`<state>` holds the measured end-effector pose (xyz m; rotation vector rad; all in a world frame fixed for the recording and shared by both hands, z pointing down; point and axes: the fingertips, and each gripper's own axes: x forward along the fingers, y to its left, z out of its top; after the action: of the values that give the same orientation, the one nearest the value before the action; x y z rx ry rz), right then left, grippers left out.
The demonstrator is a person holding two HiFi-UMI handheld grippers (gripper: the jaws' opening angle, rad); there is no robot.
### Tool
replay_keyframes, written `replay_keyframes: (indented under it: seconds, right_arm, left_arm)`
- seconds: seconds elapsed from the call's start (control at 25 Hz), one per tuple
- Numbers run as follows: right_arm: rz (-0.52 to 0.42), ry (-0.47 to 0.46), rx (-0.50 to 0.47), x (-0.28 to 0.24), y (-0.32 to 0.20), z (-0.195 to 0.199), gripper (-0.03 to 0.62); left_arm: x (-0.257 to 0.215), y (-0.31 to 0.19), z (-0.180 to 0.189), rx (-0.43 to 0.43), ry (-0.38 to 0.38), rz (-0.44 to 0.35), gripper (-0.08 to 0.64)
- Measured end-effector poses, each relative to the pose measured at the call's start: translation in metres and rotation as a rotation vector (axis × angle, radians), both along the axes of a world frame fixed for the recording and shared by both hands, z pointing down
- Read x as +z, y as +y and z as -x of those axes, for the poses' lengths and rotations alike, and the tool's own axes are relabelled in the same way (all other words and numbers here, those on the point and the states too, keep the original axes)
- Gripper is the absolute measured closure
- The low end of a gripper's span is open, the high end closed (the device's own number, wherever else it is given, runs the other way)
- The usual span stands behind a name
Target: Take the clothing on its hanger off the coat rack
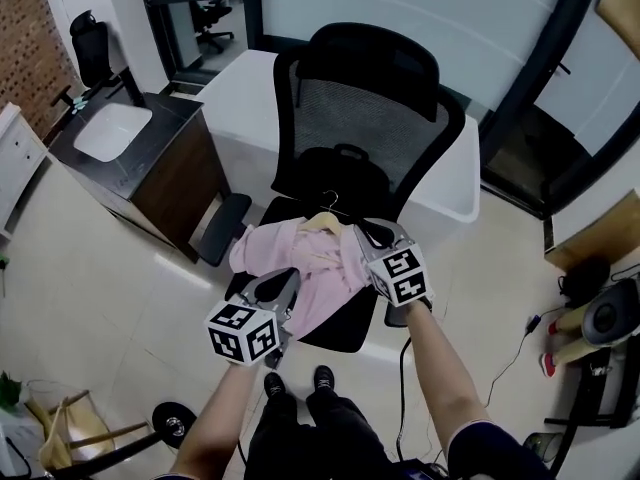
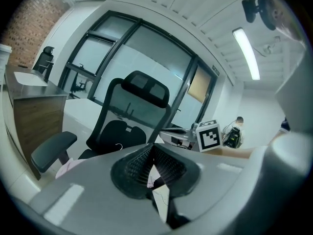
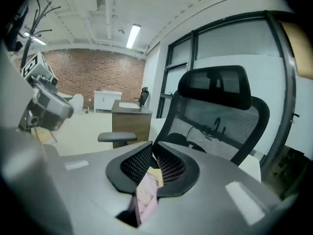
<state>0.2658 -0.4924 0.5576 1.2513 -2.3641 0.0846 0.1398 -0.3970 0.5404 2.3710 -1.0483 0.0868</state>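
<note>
A pink garment (image 1: 310, 263) on a wooden hanger (image 1: 322, 220) lies on the seat of a black mesh office chair (image 1: 370, 98), the hanger's metal hook toward the backrest. My right gripper (image 1: 362, 230) is at the garment's right shoulder. In the right gripper view its jaws (image 3: 152, 158) are shut on pink cloth (image 3: 145, 197) and the tan hanger end (image 3: 155, 175). My left gripper (image 1: 287, 280) hovers over the garment's lower left edge. Its pads (image 2: 151, 155) meet at the tips, and I cannot tell whether any cloth is pinched between them.
A dark desk (image 1: 150, 158) with a white tray stands left of the chair, and a white table (image 1: 240, 78) behind it. A black coat rack (image 3: 36, 13) shows at the upper left of the right gripper view. Cables and gear (image 1: 600, 318) lie on the floor at the right.
</note>
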Motion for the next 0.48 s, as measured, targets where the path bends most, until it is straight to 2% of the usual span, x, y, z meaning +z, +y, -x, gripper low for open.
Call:
replay_keyframes:
  seconds: [0.08,0.24,0.4,0.48]
  right_arm:
    - [-0.03,-0.041,0.004,-0.024,0.013,0.001,0.588]
    - [-0.083,-0.135,-0.004,-0.068,0.04,0.008,0.591]
    - [-0.137,-0.2,0.029,-0.104,0.059,0.01,0.591]
    - [-0.141,-0.268,0.029,-0.115,0.067,0.016,0.591]
  left_arm:
    - [-0.013,0.001,-0.006,0.016,0.002,-0.02,0.548]
    - [-0.034,0.005,-0.012,0.045,0.003,-0.052,0.548]
    - [-0.053,0.007,-0.014,0.046,0.019,-0.086,0.548]
    - [-0.06,0.007,-0.013,0.049,0.019,-0.101,0.548]
